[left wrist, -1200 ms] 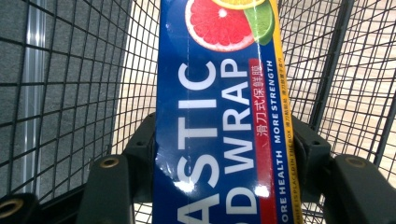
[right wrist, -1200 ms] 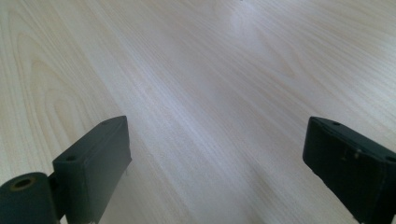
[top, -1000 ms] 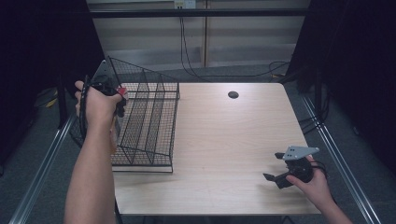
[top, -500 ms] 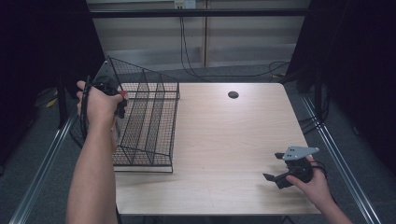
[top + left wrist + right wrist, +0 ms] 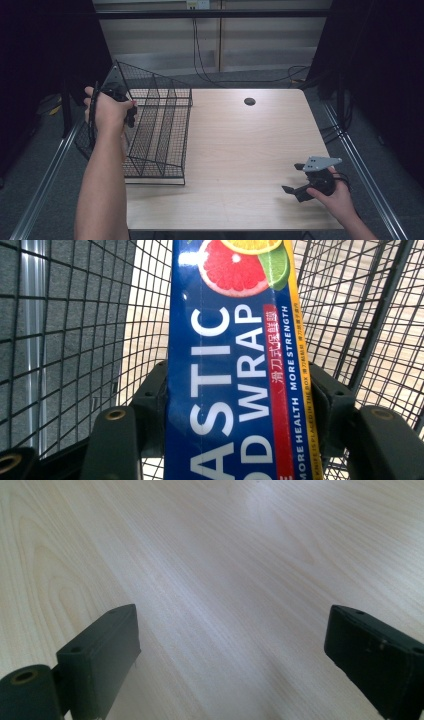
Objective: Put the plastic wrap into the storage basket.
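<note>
**Left hand drifts toward the near-left, at the wire rack's far left corner.**

Across the three high views, the left hand (image 5: 107,111) and the left gripper (image 5: 120,97) it holds shift a little toward the table's left edge and slightly nearer the person, over the far left corner of the black wire rack (image 5: 160,135). A red spot that shows beside the hand in the earliest view, one second back, is gone from the later two, now covered by the hand. The forearm's angle follows the hand, leaning a touch more to the left than it did at the start.
</note>
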Action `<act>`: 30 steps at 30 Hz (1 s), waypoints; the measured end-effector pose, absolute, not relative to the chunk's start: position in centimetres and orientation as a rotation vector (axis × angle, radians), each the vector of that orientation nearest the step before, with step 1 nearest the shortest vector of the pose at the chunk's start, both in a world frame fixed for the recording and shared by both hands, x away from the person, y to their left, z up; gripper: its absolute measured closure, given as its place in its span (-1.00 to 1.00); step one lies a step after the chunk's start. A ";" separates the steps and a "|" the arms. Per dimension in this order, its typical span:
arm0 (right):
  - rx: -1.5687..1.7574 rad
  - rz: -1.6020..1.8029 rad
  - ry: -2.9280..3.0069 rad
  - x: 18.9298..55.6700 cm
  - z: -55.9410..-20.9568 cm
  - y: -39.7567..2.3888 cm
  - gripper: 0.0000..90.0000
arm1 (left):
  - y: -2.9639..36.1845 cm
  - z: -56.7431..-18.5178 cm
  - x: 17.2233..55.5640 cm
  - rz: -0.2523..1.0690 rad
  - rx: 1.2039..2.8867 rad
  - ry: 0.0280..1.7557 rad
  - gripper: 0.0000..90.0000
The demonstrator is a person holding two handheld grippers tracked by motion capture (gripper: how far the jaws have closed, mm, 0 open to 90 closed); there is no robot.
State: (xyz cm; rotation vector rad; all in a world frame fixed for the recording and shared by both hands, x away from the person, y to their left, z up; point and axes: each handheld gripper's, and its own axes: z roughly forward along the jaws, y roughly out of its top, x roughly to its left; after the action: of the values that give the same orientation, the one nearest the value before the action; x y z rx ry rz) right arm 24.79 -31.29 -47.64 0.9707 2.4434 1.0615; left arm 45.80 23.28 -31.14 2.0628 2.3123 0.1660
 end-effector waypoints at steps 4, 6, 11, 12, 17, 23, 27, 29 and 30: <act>0.966 1.059 2.440 24.8 -47.6 -31.3 -0.84 | 23.2 -31.3 45.9 0.151 2.069 2.319 -0.11; 0.965 1.061 2.444 24.8 -47.7 -31.2 -0.84 | 23.0 -31.4 45.9 0.161 2.067 2.323 -0.12; 0.960 1.060 2.441 24.8 -47.6 -31.3 -0.84 | 23.1 -31.0 46.0 0.163 2.078 2.299 -0.17; 0.961 1.059 2.440 24.8 -47.6 -31.3 -0.84 | 23.0 -31.1 46.0 0.176 2.065 2.297 -0.19; 0.963 1.064 2.445 24.9 -47.6 -31.2 -0.84 | 23.2 -30.9 45.9 0.169 2.052 2.289 -0.31; 0.954 1.060 2.448 25.0 -47.7 -31.0 -0.84 | 23.7 -30.0 45.5 0.160 2.021 2.249 -0.44; 0.959 1.063 2.443 25.0 -47.6 -31.1 -0.84 | 23.8 -28.7 45.1 0.217 2.010 2.215 -0.47; 0.965 1.061 2.436 24.9 -47.6 -31.1 -0.84 | 23.8 -28.2 44.8 0.203 2.013 2.200 -0.49; 0.959 1.060 2.438 24.9 -47.6 -31.1 -0.84 | 23.7 -28.0 44.7 0.226 2.020 2.193 -0.49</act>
State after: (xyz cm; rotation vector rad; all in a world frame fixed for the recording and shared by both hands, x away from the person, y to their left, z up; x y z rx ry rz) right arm 24.86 -31.08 -47.56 0.9592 2.4380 1.0600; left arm 44.68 23.68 -27.99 2.0195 2.1928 0.2257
